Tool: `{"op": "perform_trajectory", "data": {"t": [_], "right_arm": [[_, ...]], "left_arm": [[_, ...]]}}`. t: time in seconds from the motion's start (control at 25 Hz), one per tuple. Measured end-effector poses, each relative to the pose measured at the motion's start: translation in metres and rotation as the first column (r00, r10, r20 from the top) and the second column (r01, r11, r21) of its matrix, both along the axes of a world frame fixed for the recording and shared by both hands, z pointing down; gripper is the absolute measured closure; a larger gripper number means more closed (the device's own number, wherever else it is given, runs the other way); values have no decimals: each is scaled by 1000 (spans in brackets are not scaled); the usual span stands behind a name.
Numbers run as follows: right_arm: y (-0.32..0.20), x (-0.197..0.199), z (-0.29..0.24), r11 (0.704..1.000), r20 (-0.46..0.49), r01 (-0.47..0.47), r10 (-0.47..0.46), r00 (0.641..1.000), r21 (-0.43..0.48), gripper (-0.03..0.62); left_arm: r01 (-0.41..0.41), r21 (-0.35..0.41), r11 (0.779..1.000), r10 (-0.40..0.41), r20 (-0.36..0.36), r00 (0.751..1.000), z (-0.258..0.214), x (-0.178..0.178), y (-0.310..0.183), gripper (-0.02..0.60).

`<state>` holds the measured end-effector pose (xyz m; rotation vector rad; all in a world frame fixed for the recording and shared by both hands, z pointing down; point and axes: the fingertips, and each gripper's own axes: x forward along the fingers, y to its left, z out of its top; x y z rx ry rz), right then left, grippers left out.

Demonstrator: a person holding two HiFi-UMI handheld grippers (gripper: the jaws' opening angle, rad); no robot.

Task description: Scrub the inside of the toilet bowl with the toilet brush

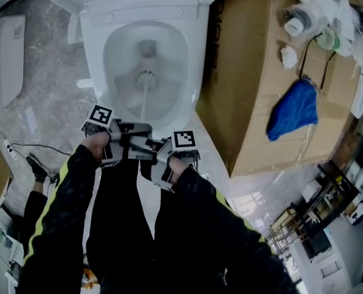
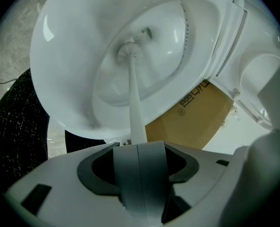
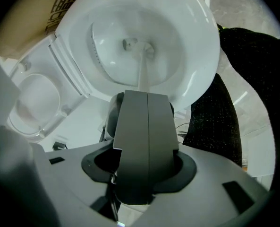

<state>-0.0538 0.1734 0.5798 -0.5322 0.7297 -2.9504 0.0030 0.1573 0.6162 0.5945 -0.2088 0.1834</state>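
Marble floor [image 1: 49, 60] surrounds toilet bowl [image 1: 123, 51] holding toilet brush [image 1: 146, 77], clenched in left gripper [image 2: 139, 146] and right gripper [image 3: 147, 94] jaws.

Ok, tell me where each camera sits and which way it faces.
Head view: on the person's head, looking steeply down into the toilet bowl; black sleeves, left tool and right tool show.
Left gripper view: on the left tool, looking along its shut jaws and the toilet brush handle into the bowl; black clothing at left.
Right gripper view: on the right tool, looking along its shut jaws into the bowl; black clothing at right.
Shared: all three see the brush head in the bowl and the cardboard box.
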Motion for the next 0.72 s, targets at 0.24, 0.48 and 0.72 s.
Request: {"op": "perform_trajectory", "data": {"t": [0.24,0.48,0.72], "right_arm": [[-1,-5,0,999,25,48,-48,999,-5,385],[-5,-3,-1,994,41,108,-107,993,-3,385],[-9,1,0,984,51,180,-180,982,7,385]], "left_arm": [[48,-2,999,-48,27,998,0,-7,-4,324],[104,7,995,-104,47,993,0,-7,-11,324],[177,23,984,-178,68,982,3,-5,-19,324]]}}
